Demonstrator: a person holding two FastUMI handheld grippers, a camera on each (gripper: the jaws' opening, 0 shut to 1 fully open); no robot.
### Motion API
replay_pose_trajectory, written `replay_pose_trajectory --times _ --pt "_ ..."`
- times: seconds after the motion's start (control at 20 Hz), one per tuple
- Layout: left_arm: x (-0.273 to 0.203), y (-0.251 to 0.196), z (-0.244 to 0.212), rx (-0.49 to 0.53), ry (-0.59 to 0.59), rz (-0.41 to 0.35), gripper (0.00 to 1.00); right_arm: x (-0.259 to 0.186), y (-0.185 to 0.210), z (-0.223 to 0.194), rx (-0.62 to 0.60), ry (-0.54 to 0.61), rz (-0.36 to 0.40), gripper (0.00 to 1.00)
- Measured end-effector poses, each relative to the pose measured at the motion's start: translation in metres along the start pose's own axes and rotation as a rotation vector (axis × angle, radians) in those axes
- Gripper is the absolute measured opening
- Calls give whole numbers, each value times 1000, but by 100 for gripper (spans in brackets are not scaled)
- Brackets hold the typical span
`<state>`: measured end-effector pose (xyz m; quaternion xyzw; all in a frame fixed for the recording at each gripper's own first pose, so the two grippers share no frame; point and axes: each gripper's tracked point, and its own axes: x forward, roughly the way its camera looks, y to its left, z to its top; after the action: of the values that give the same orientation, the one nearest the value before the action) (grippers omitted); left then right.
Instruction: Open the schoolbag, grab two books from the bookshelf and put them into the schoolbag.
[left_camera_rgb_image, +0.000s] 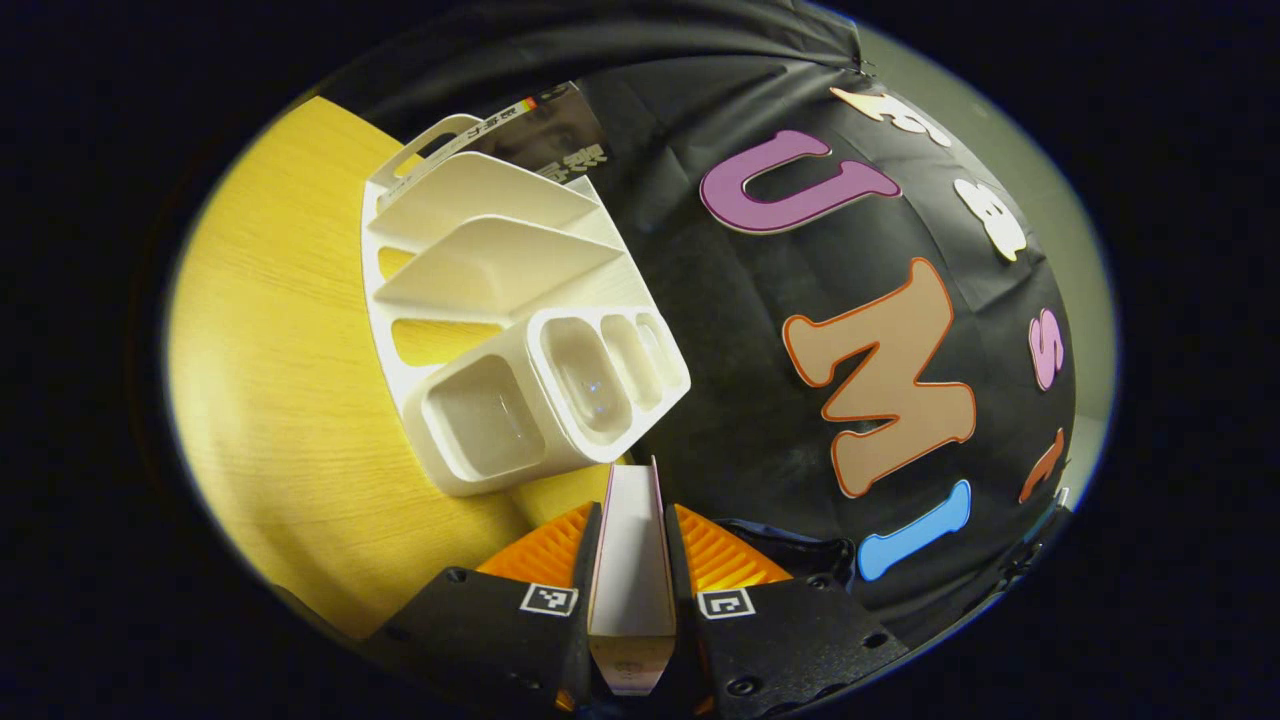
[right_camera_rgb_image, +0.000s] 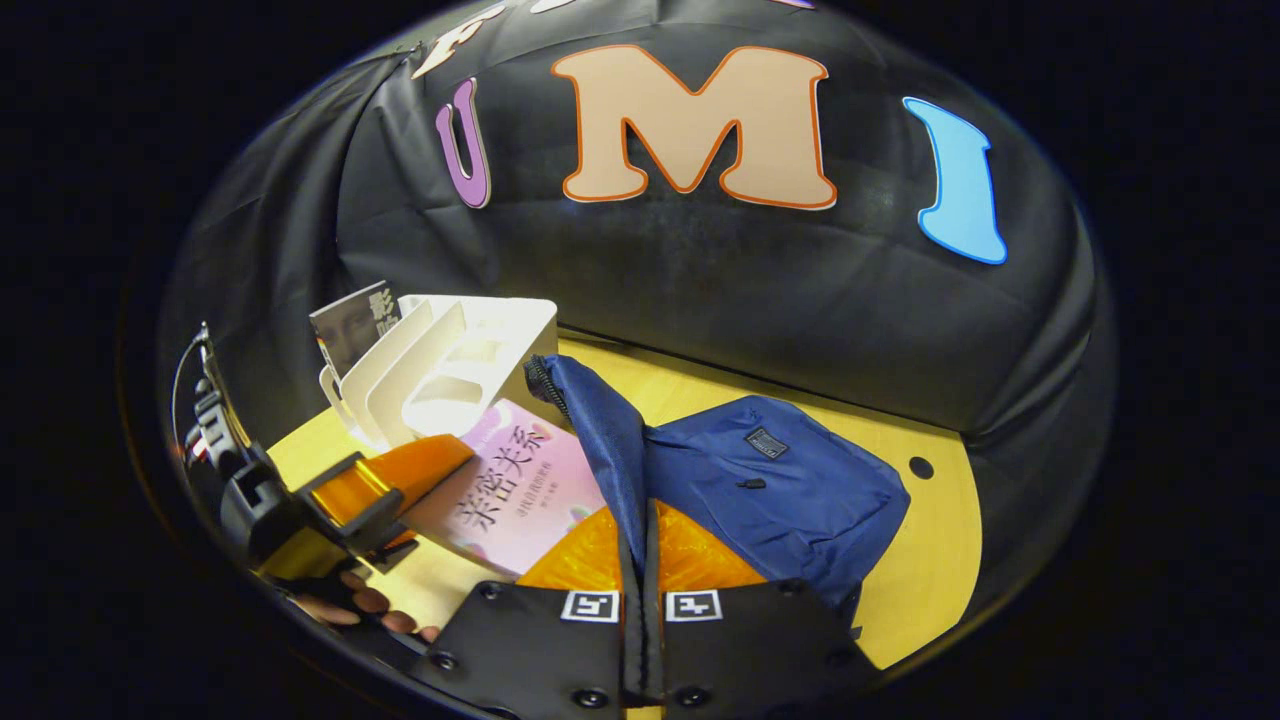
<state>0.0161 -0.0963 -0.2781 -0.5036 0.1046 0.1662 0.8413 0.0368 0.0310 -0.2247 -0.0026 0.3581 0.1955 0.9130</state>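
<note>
Partly hidden behind your right gripper (right_camera_rgb_image: 640, 560), the schoolbag (right_camera_rgb_image: 770, 490) lies on the tabletop (right_camera_rgb_image: 930, 560) toward its back edge, near the booth wall. Its lower part is cut off by the gripper body, so you cannot see how far the bag is open. A flap of its fabric (right_camera_rgb_image: 600, 430) rises from between your right fingers, which are pressed together on it; the zipper teeth show along the flap's upper edge.

Next in size, the bookshelf (left_camera_rgb_image: 500, 300) stands on the tabletop (left_camera_rgb_image: 280, 380) against the wall, just beyond your left gripper (left_camera_rgb_image: 632, 560). In the left gripper view you look into its slanted dividers and the small compartments at its near end. One dark book (left_camera_rgb_image: 545, 135) stands in the farthest slot, and its cover is mostly hidden by the divider in front of it. In the right gripper view the same shelf (right_camera_rgb_image: 450, 370) sits left of the bag, with that dark book (right_camera_rgb_image: 350, 325) leaning at its far side.

Your left gripper is closed on a pink book (right_camera_rgb_image: 515, 490), both fingers pressing its faces. In the left gripper view you see only its white page edge (left_camera_rgb_image: 630, 560) running up between the fingers. In the right gripper view the book's cover lies tilted between the shelf and the bag's raised flap, just beside the flap. The fingertips of your hand (right_camera_rgb_image: 360, 605) show under the left gripper (right_camera_rgb_image: 410, 470), cut off at the picture's edge.
</note>
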Motion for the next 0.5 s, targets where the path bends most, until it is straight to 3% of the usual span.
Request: replay_pose_trajectory --times 0.5 --pt "17 -14 -101 73 193 -62 31 -12 11 6 -11 -25 65 3"
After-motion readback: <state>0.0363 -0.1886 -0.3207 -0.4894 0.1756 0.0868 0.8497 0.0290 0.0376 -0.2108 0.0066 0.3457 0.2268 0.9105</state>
